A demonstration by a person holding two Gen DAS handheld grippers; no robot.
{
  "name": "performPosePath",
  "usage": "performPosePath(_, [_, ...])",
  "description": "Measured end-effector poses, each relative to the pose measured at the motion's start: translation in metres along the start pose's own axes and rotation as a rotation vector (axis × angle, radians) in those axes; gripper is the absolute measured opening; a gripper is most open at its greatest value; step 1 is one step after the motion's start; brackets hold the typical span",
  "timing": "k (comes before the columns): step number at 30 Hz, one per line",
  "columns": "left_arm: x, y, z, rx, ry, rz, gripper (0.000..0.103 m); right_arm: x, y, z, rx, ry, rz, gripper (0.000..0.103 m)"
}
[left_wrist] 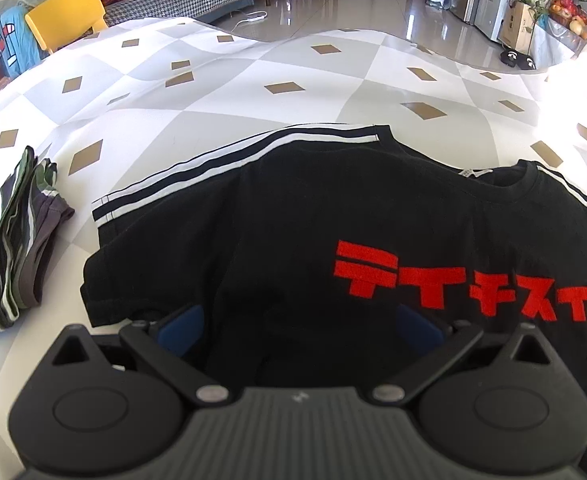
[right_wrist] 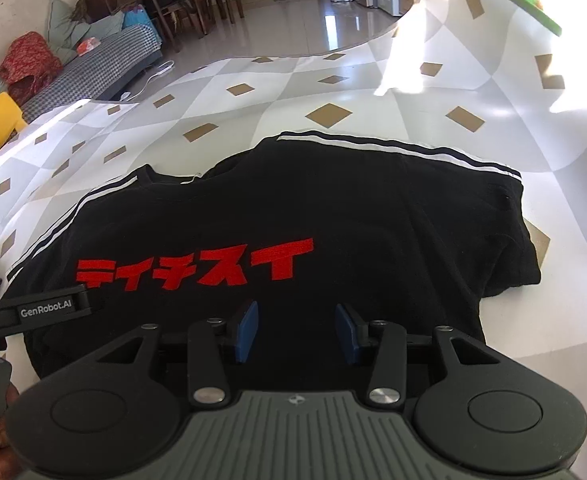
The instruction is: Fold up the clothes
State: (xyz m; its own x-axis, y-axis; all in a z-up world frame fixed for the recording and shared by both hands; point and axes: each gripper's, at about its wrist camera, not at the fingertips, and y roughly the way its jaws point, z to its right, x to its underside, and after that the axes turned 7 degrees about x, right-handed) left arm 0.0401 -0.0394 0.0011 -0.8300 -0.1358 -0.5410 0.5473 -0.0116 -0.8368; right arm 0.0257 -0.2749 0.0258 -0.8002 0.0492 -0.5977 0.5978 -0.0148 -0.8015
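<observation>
The black T-shirt (left_wrist: 293, 216) (red letters on its chest) lies flat on the checkered surface (left_wrist: 213, 92). My left claw (left_wrist: 299, 330) stands wide open over its hem, and my right claw (right_wrist: 296, 332) is open too, pressing nothing.

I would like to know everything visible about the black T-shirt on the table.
The black T-shirt lies front up on the checked table cover, spread nearly flat, collar at the far side. It looks like soft cotton. Red block characters cross the chest, and white stripes run along both shoulders and short sleeves. A white label shows inside the collar. The left claw and right claw stand open over its near part; whether their pads touch the cloth is unclear.
</observation>
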Motion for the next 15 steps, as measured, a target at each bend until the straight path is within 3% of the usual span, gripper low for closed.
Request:
performPosePath(4, [-0.009,0.001,0.001,0.005,0.045,-0.032,0.103,-0.01,0.003,-0.001,-0.017,-0.097,0.008,0.043])
performPosePath(10, [-0.023,0.006,0.004,0.049,0.088,-0.081,0.103,-0.025,0.018,0.014,-0.048,-0.095,-0.025,0.043])
performPosePath(15, [-0.027,0.018,0.004,0.057,0.092,-0.076,0.103,-0.039,0.028,0.022,-0.061,-0.086,-0.023,0.044])
